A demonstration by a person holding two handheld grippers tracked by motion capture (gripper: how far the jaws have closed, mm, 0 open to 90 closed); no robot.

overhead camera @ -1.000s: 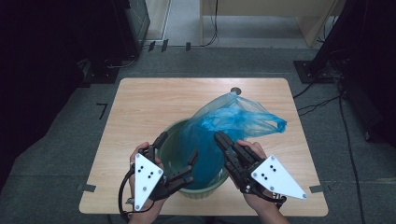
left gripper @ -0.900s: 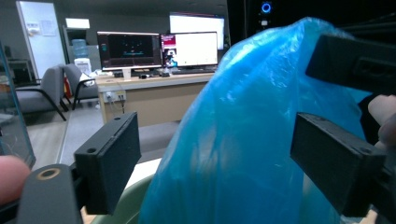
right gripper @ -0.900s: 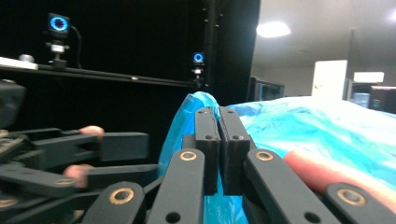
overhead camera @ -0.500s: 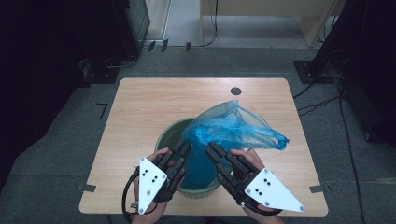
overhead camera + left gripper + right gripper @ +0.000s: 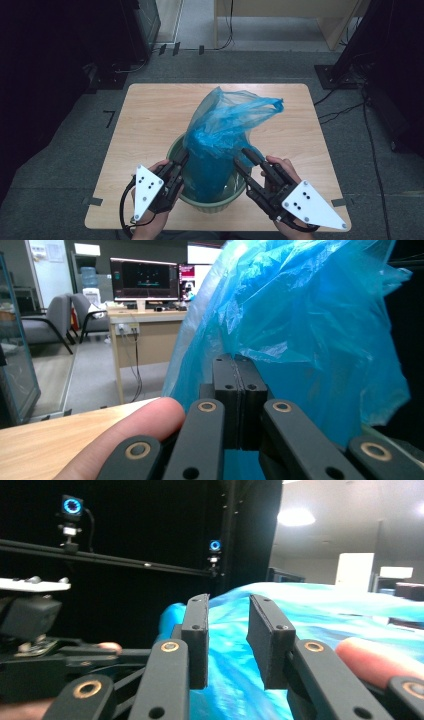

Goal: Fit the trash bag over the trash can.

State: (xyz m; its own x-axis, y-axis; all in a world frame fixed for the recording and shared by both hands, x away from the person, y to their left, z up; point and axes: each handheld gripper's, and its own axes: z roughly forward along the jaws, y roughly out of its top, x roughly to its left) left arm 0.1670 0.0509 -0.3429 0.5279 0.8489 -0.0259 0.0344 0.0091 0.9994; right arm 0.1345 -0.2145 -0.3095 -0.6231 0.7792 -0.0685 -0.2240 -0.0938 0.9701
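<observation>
With its jaws brought fully together, my left gripper (image 5: 234,365) has just finished closing; in the left gripper view the two black pads meet face to face against the blue plastic bag (image 5: 310,325), and I cannot tell whether a fold of film is pinched between them. In the high view I see the left gripper (image 5: 181,159) at the near-left rim of the green bin (image 5: 212,206), touching the bag's lower left side.

My right gripper (image 5: 227,612) has just been opening. Its pads stand apart with a clear gap, and the bag (image 5: 320,605) lies beyond and below them, not pressed by either pad. In the high view the right gripper (image 5: 245,157) sits just beside the bag's lower right side, above the bin's near-right rim.

I see the bag standing inside the bin, its lower part in the bowl and its upper part rising crumpled above it, leaning toward the far right. The bin rests near the front edge of the wooden table (image 5: 150,115).
</observation>
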